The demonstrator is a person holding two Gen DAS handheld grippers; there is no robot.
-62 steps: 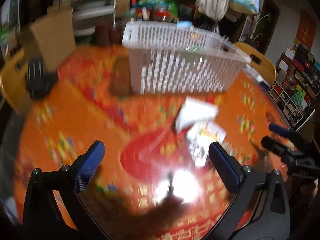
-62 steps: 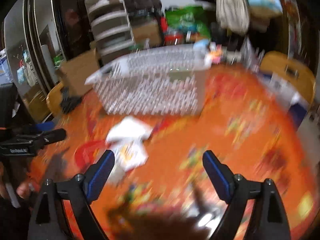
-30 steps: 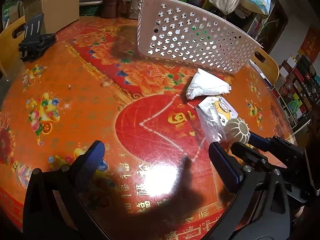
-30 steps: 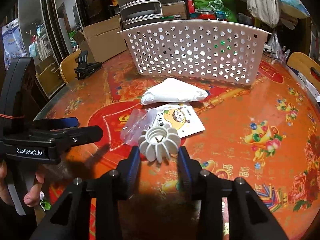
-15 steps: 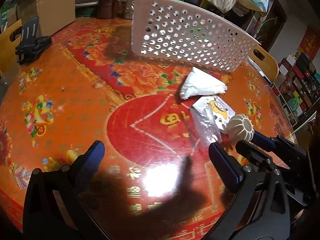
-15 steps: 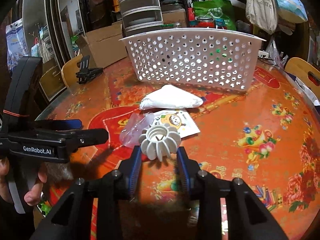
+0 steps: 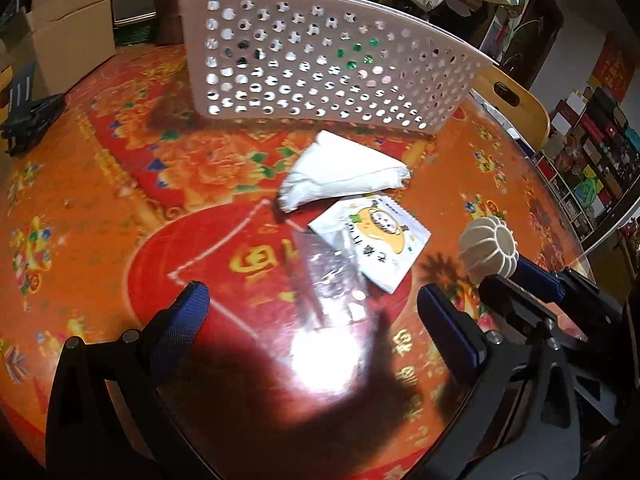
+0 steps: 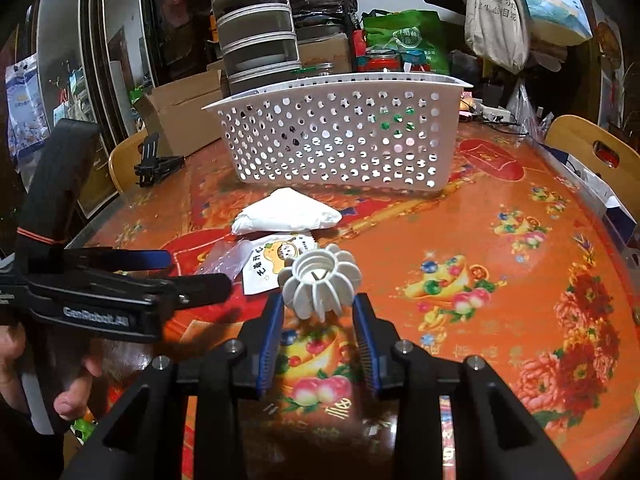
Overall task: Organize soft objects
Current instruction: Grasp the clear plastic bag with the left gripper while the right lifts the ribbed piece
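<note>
My right gripper (image 8: 319, 306) is shut on a white ribbed flower-shaped object (image 8: 320, 280) and holds it above the orange table; it also shows in the left wrist view (image 7: 489, 250). My left gripper (image 7: 312, 300) is open and empty, just short of a clear plastic bag (image 7: 332, 276). A white packet with a cartoon print (image 7: 376, 240) and a white folded pouch (image 7: 340, 176) lie beyond it. A white perforated basket (image 7: 320, 60) stands behind them, also seen from the right wrist (image 8: 344, 140).
A black folded stand (image 7: 24, 116) lies at the table's left edge. Cardboard boxes (image 8: 180, 116), stacked trays (image 8: 256, 24) and bags crowd the back. A yellow chair (image 8: 596, 152) is at the right.
The right gripper has lifted the white ribbed object a little higher and nearer the basket. The left gripper has moved forward and right, toward the clear bag and packet.
</note>
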